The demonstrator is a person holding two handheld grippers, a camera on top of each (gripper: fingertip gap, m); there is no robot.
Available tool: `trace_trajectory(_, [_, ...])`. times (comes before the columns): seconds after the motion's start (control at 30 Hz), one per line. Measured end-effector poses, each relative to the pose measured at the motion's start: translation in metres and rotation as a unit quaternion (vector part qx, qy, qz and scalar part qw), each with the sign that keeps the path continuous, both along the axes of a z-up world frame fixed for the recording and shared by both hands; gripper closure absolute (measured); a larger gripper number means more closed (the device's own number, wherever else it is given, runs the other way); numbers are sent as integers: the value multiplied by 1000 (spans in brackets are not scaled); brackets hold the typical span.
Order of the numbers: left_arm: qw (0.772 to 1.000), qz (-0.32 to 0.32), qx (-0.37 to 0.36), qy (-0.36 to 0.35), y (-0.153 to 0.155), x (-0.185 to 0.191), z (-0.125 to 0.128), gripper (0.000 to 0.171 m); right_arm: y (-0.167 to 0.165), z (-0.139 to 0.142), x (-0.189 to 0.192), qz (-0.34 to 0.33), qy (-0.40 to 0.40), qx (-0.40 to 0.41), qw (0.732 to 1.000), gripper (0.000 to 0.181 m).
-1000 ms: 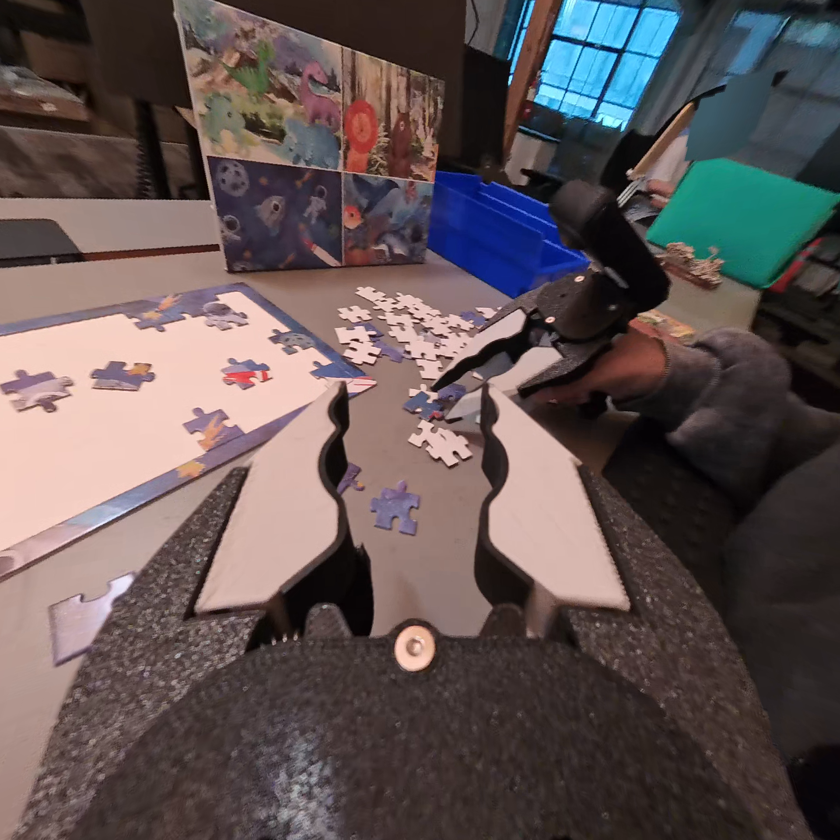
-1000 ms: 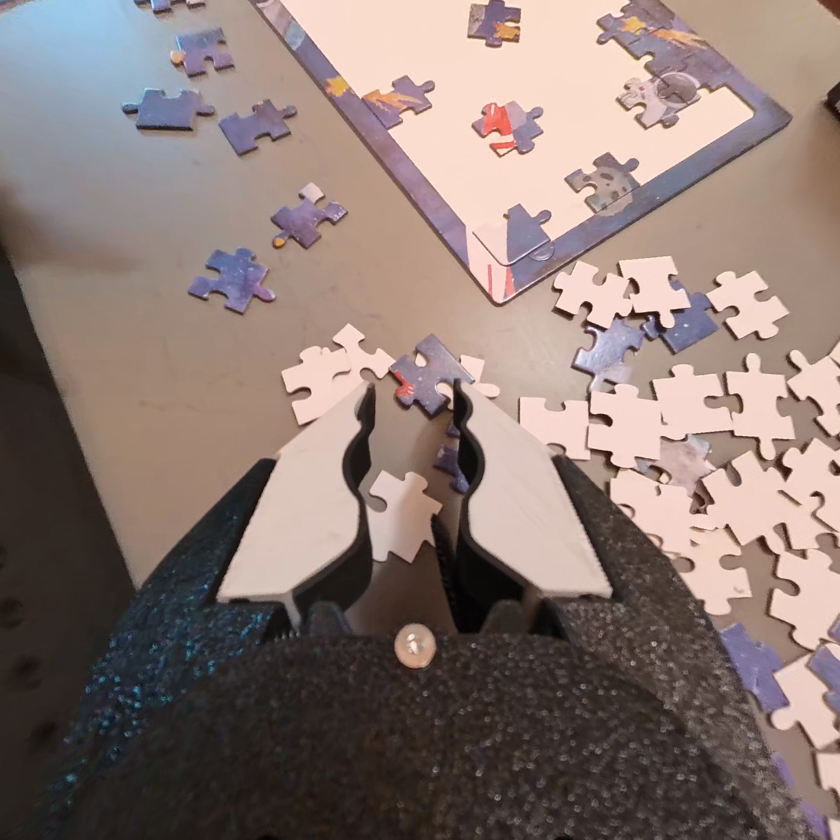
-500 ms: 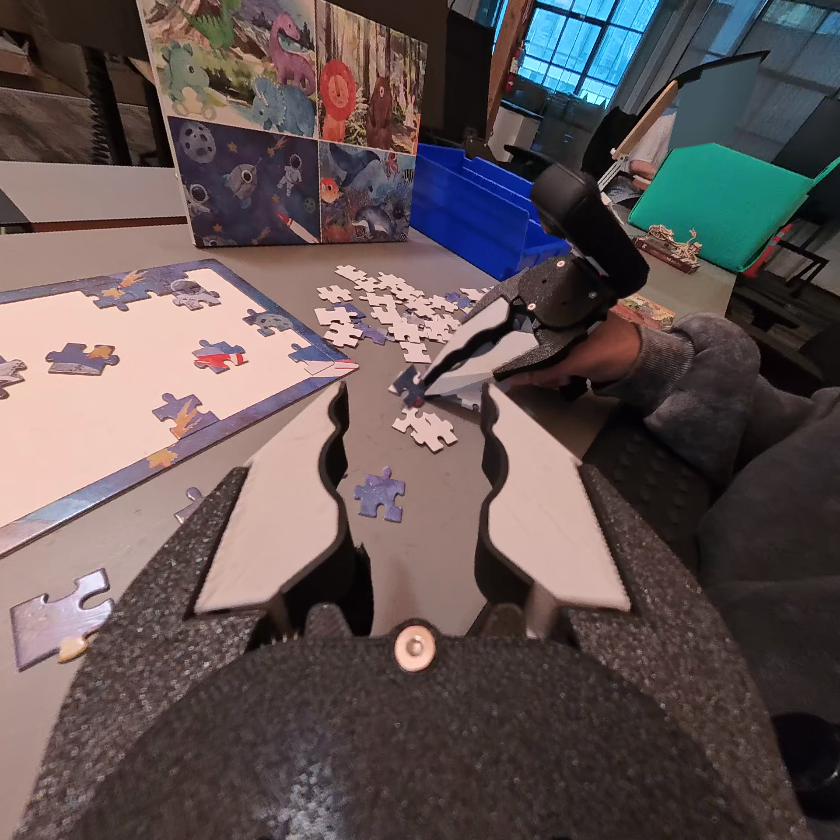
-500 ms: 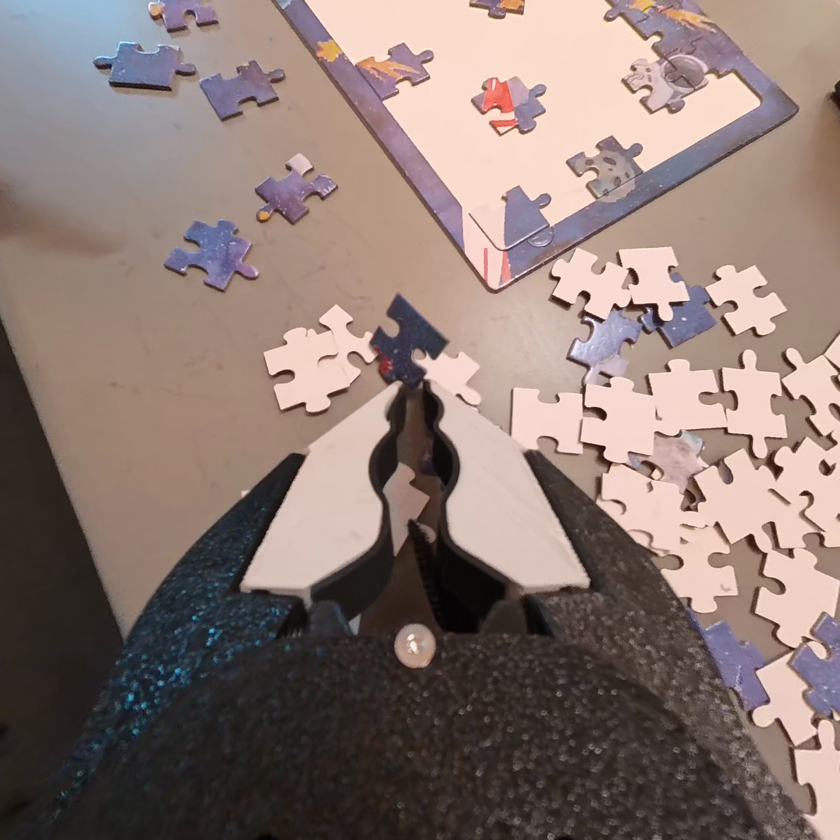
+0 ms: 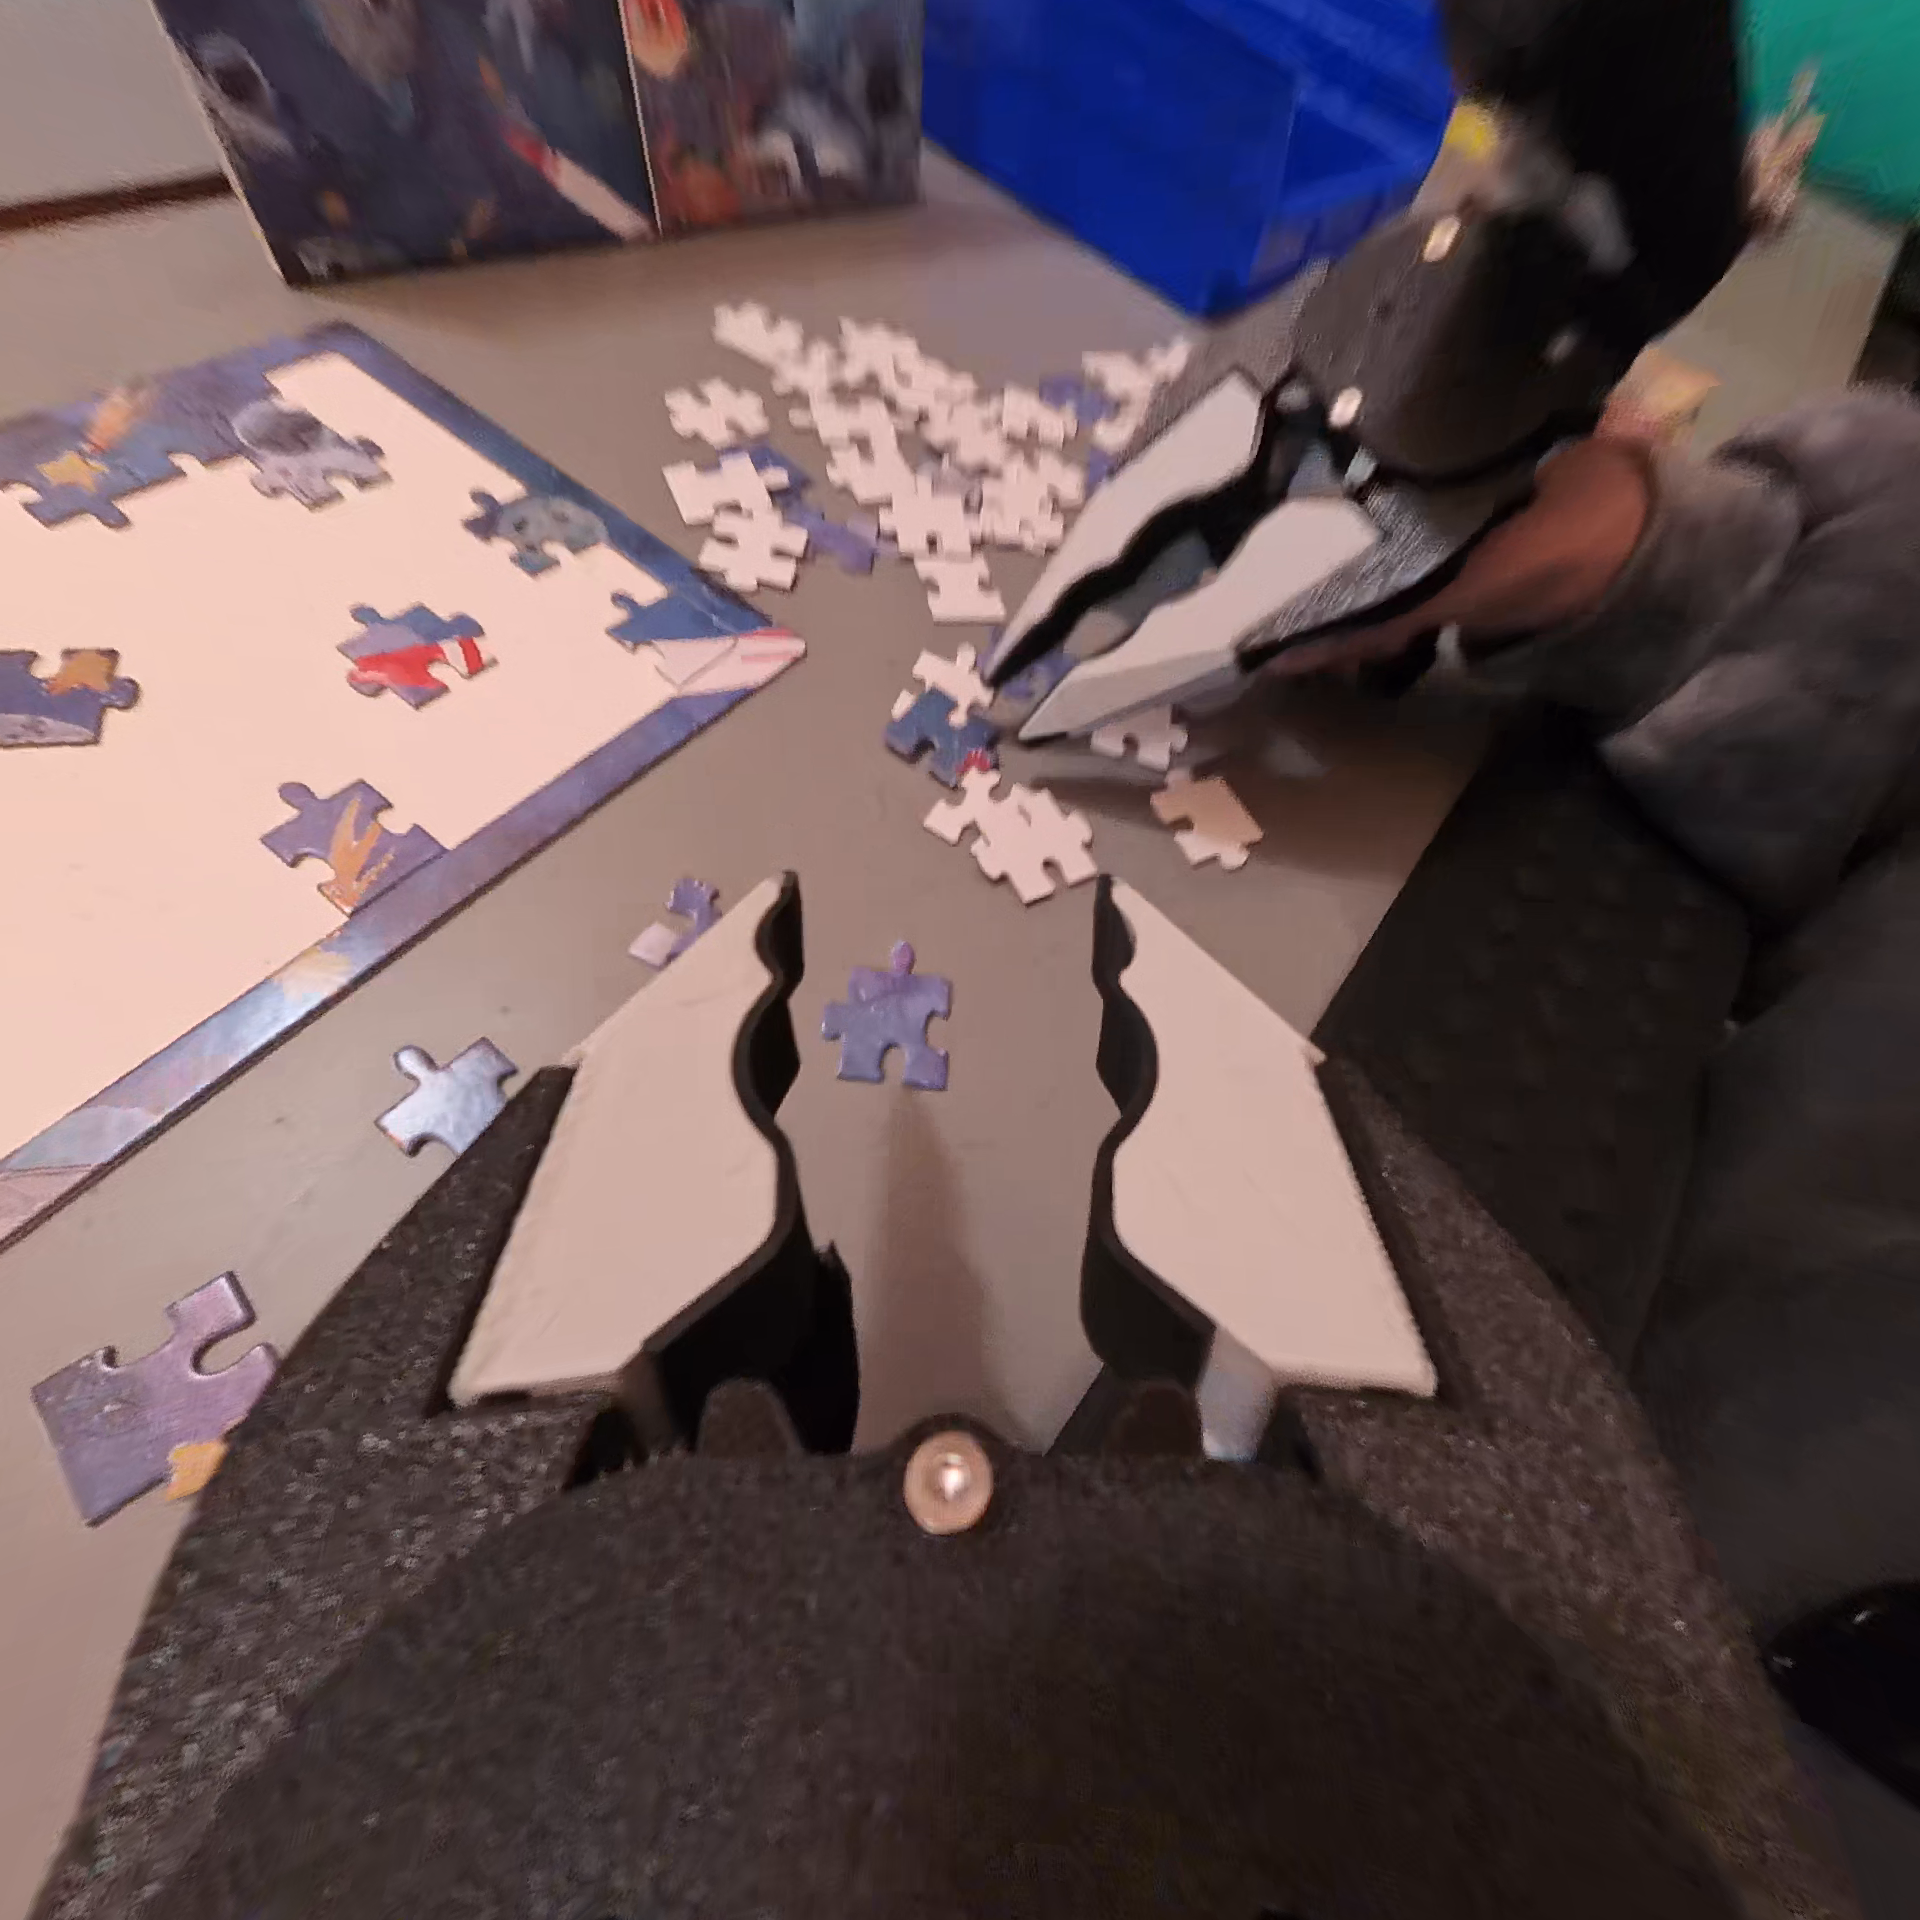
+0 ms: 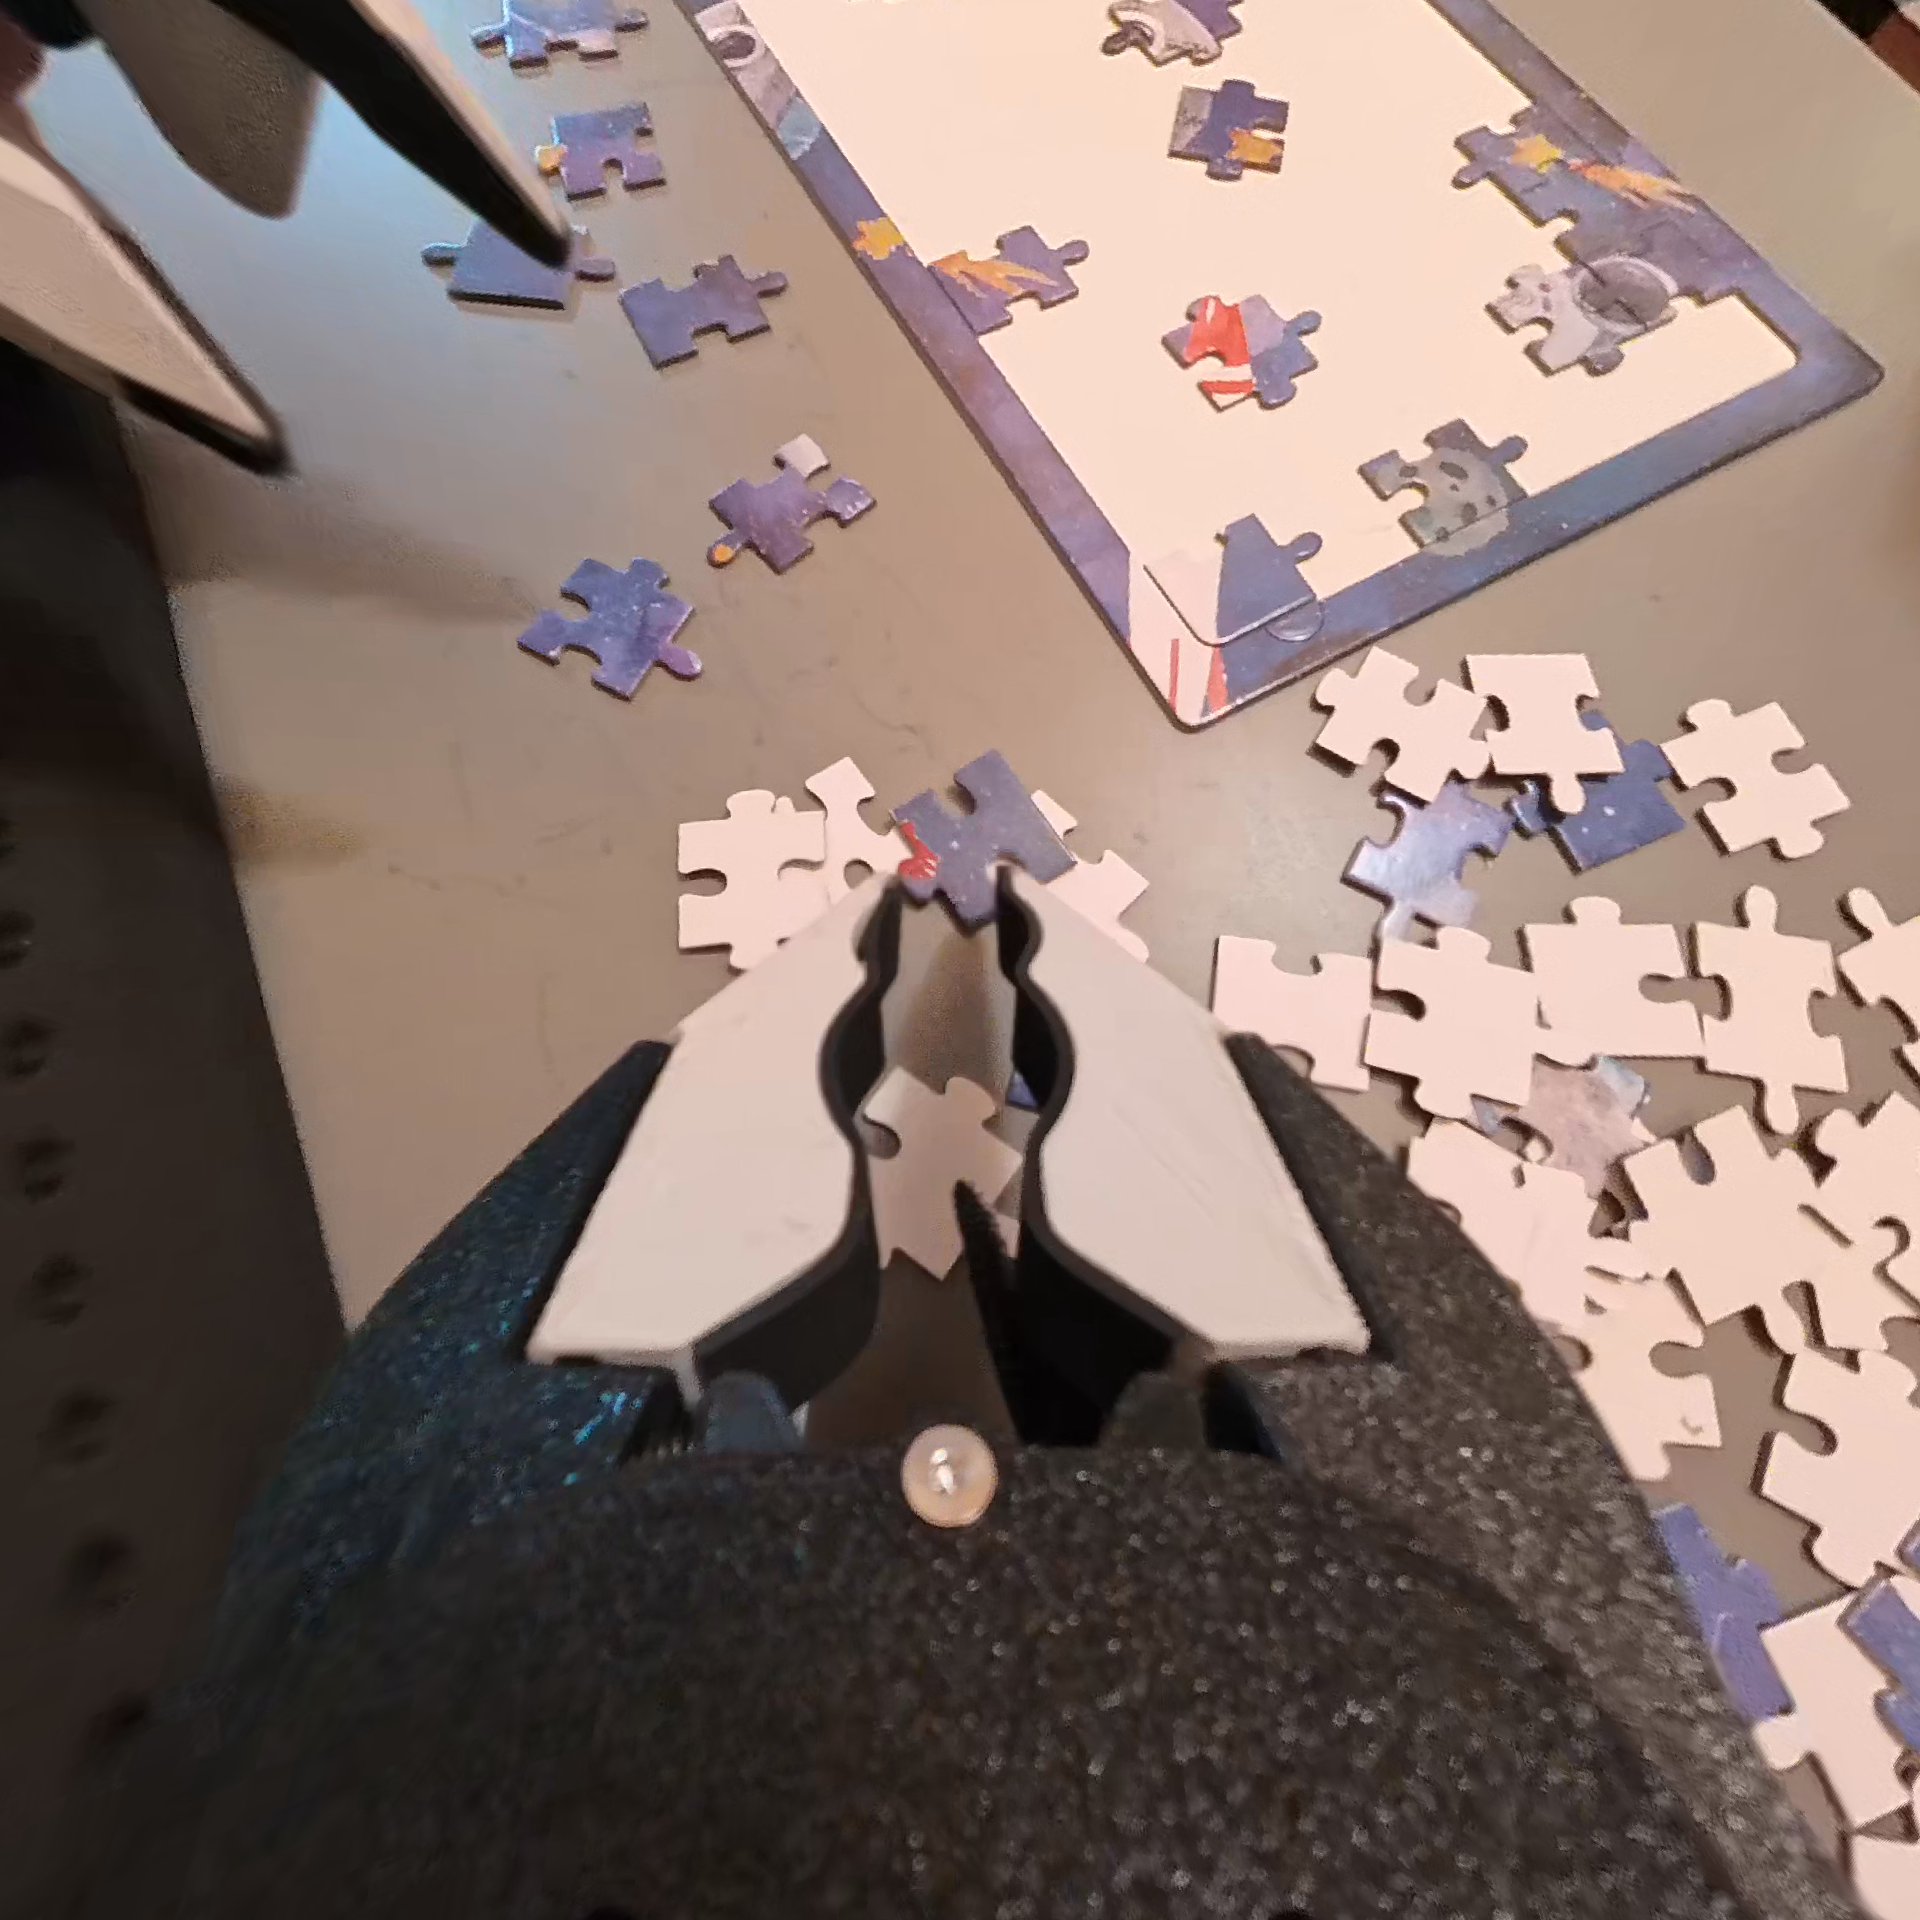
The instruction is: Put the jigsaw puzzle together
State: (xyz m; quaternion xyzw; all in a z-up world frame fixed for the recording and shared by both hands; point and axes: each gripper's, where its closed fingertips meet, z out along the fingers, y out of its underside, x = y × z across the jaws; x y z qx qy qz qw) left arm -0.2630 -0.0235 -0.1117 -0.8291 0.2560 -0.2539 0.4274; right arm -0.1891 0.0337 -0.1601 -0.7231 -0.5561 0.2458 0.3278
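Observation:
The puzzle board [image 5: 499,862] lies flat at the left with a few blue pieces set in its white field; it also shows in the right wrist view [image 6: 1039,416]. My right gripper [image 6: 945,894] is low over the table with its fingertips a little apart. A dark blue piece with a red spot [image 6: 982,831] lies flat on the table at those tips, partly over white pieces. The left wrist view shows the same piece [image 5: 940,727] lying just beyond the right gripper [image 5: 1010,707]. My left gripper [image 5: 945,894] is open and empty above a purple piece [image 5: 888,1023] on the table.
A heap of mostly face-down white pieces [image 6: 1610,1039] lies right of my right gripper. Loose blue pieces [image 6: 613,623] lie near the board's edge. The puzzle box [image 5: 520,135] and a blue bin [image 5: 1143,135] stand at the back. A hand and grey sleeve [image 5: 1714,582] hold the right gripper. About 11 cm separates my left fingertips from my right.
My right fingers closed on the dark blue piece and tipped it up, then spread again; it lies flat now. My left gripper stayed open and dipped toward the table.

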Motion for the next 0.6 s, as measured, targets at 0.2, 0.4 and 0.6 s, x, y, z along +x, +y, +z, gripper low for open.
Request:
trace_trajectory(0.2, [998,-51,-25,22,8,22,-9,123,6,-3,-2,107,-70,69,989,142])
trace_trajectory(0.4, [998,-59,-20,21,0,23,-12,123,9,-5,-13,173,-71,39,982,144])
trace_trajectory(0.6, [999,-40,-34,-10,-2,15,-6,123,8,-13,-18,176,-63,-2,982,149])
